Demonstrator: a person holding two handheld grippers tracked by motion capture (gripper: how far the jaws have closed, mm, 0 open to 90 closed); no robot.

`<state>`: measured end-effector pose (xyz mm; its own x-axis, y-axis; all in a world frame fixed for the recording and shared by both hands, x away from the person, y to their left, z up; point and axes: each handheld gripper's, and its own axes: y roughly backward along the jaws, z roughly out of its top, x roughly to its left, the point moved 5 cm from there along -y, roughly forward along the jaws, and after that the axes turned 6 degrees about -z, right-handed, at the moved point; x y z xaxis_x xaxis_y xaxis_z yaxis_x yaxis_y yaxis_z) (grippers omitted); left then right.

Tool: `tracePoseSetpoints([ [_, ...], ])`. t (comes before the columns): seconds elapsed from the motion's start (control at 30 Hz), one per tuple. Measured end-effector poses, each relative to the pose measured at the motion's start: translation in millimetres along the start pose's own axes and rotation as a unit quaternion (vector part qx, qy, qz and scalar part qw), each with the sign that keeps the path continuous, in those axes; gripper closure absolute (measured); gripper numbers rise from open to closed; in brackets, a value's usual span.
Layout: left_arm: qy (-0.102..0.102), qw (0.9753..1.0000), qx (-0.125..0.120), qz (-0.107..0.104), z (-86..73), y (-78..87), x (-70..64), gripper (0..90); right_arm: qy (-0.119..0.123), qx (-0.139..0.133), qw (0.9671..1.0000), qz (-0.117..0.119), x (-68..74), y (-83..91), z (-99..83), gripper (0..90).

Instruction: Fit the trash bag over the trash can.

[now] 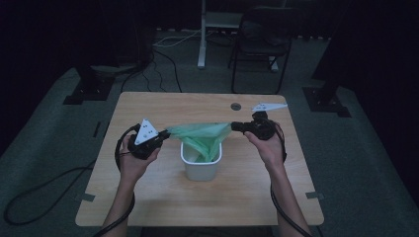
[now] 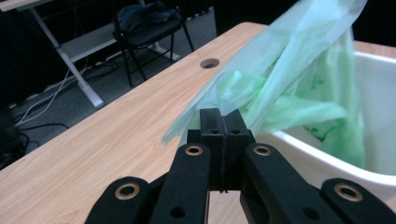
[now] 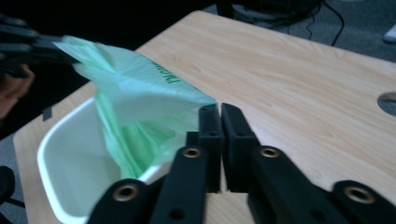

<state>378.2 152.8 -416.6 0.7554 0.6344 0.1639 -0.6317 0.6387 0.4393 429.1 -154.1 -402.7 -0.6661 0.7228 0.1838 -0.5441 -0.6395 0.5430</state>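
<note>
Basically a bin-lining step: green plastic bag [image 1: 200, 134] is stretched across the middle of the high view between the two grippers, its lower part hanging down into the white bin [image 1: 201, 168] that stands on the table [image 1: 148, 197] just below centre. Left gripper [image 1: 160, 139] sits left of the bin, jaws pressed together on the bag's left edge; in the left gripper view the jaws meet with the green film [image 2: 280, 70] coming out between them toward the upper right, bin wall [image 2: 299, 154] at lower right. Right gripper [image 1: 236, 127] is right of the bin and slightly higher in the frame, jaws also pinched on the opposite edge; right gripper view shows the film [image 3: 140, 88] running from the closed tips to the upper left, where the other gripper [image 3: 23, 46] holds it, bin rim [image 3: 51, 140] at lower left. Both hold the mouth edge rather than the body, probably so the opening can be pulled wide above the rim. Bag mouth looks taut but mostly flat, not yet folded over the bin rim. Likely next: spread the edges apart and lower them around the rim. Thin film could slip or tear if pulled too hard. Chair [image 1: 262, 34] and cables [image 1: 163, 64] on the floor at top of the frame, irrelevant.
</note>
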Motion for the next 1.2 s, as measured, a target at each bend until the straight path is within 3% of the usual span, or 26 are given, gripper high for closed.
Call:
tracePoseSetpoints([
  [0.13, -0.008, 0.9999, -0.004, -0.004, 5.1, 1.6, -5.2, 90.0, 0.002, -0.013, 0.9999, -0.001, 2.4, 7.5, 5.3, 73.7],
  [0.37, -0.013, 0.9999, 0.0, -0.01, 5.1, -3.0, -10.4, 90.0, 0.022, -0.037, 0.999, -0.011, 13.0, 17.9, 18.9, 63.3],
  [0.43, -0.014, 0.9998, -0.001, -0.013, 5.4, -4.9, -12.4, 90.0, 0.04, -0.045, 0.9982, 0.003, 21.8, 17.6, 25.1, 60.8],
  [0.57, -0.018, 0.9997, -0.001, -0.015, 6.5, -6.1, -14.8, 90.0, 0.062, -0.038, 0.9972, 0.013, 33.2, 7.9, 28.1, 58.1],
  [0.67, -0.02, 0.9996, 0.001, -0.018, 7.3, -6.8, -17.2, 90.0, 0.088, -0.018, 0.9956, 0.027, 48.3, -15.0, 27.7, 56.2],
  [0.9, -0.024, 0.9995, -0.006, -0.022, 10.3, -4.7, -19.2, 90.0, 0.112, 0.004, 0.9934, 0.023, 56.1, -40.6, 23.6, 52.1],
  [1.03, -0.024, 0.9994, -0.012, -0.024, 11.6, -3.8, -21.8, 90.0, 0.139, 0.017, 0.99, 0.007, 60.7, -51.8, 21.7, 47.1],
  [1.1, -0.024, 0.9993, -0.013, -0.025, 12.0, -3.5, -23.5, 90.0, 0.159, 0.031, 0.9868, -0.008, 62.7, -57.9, 20.3, 47.2],
  [1.2, -0.028, 0.9992, -0.013, -0.025, 12.5, -2.2, -25.6, 90.0, 0.186, 0.049, 0.9806, -0.035, 62.9, -65.8, 18.9, 55.4],
])
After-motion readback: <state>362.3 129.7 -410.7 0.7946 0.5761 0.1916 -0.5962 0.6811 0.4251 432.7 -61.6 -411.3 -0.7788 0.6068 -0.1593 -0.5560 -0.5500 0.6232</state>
